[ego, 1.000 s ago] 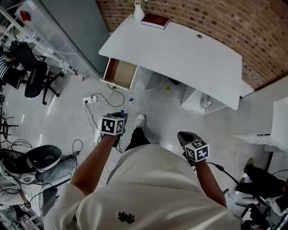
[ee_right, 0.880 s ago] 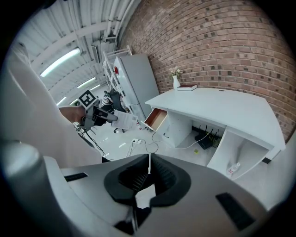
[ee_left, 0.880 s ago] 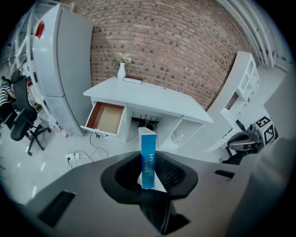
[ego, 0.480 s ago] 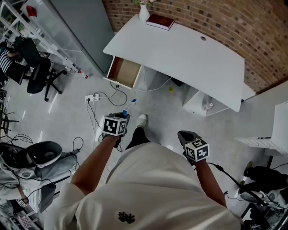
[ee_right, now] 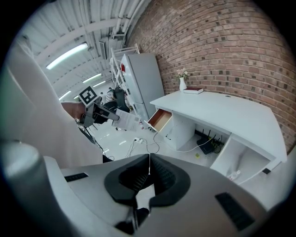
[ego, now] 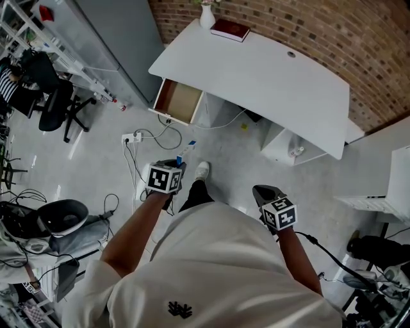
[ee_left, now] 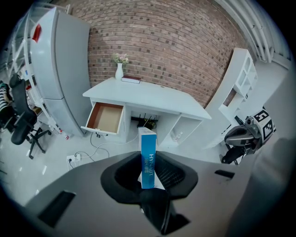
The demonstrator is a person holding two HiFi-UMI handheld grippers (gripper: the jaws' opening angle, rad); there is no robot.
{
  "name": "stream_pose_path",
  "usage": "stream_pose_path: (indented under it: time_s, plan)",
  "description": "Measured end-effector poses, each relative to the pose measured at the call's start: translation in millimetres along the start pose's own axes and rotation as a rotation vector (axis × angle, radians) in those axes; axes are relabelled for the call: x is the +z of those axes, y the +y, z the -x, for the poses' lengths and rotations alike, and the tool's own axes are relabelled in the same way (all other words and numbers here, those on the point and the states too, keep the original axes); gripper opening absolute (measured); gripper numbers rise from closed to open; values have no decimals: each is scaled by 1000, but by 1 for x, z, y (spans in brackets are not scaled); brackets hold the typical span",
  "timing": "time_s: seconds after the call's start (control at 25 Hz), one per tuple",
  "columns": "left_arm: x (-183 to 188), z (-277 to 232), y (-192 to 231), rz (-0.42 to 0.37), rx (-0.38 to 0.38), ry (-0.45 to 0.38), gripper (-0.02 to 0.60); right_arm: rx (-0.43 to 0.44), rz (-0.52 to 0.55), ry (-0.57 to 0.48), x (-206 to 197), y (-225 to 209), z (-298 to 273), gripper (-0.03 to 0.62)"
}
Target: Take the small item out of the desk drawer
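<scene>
My left gripper (ego: 179,164) is shut on a small blue and white box (ego: 186,148), which stands upright between its pads (ee_left: 148,157). I hold it low over the floor, well in front of the white desk (ego: 269,70). The desk's drawer (ego: 179,101) stands pulled out at its left end, and its brown inside (ee_left: 105,117) shows nothing in it. My right gripper (ego: 259,192) hangs at my right side, jaws shut with nothing between them (ee_right: 149,172). The right gripper view also shows the left gripper (ee_right: 95,113) with the box (ee_right: 127,120).
A white vase (ego: 206,16) and a red book (ego: 230,29) stand at the desk's back edge against the brick wall. A power strip (ego: 131,137) with cables lies on the floor near the drawer. A grey cabinet (ego: 109,38) and an office chair (ego: 54,106) stand at left.
The head view has shifted slightly, so the desk sits a bit further right in the picture. Both grippers keep their places, and the box stays in the left one.
</scene>
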State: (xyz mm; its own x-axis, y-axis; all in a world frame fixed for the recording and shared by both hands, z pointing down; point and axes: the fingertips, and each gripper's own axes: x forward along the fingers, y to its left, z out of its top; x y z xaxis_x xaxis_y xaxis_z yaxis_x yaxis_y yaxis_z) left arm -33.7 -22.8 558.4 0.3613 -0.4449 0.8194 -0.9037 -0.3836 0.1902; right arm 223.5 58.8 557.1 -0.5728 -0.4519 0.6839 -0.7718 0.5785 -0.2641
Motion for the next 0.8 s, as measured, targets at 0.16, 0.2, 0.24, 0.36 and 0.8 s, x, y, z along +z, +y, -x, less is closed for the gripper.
stream_pose_path:
  time_s: [0.16, 0.2, 0.24, 0.36, 0.8]
  plan:
    - [-2, 2, 0, -5, -3, 2, 98, 3, -3, 2, -2, 5, -1, 32]
    - [-2, 2, 0, -6, -4, 3, 98, 4, -4, 3, -2, 6, -1, 31]
    - [-2, 2, 0, -7, -4, 4, 98, 6, -3, 4, -2, 6, -1, 31]
    - [-3, 2, 1, -5, -5, 5, 98, 11, 1, 7, -2, 8, -3, 31]
    - [3, -7, -2, 3, -10, 16, 98, 18, 8, 19, 3, -3, -6, 31]
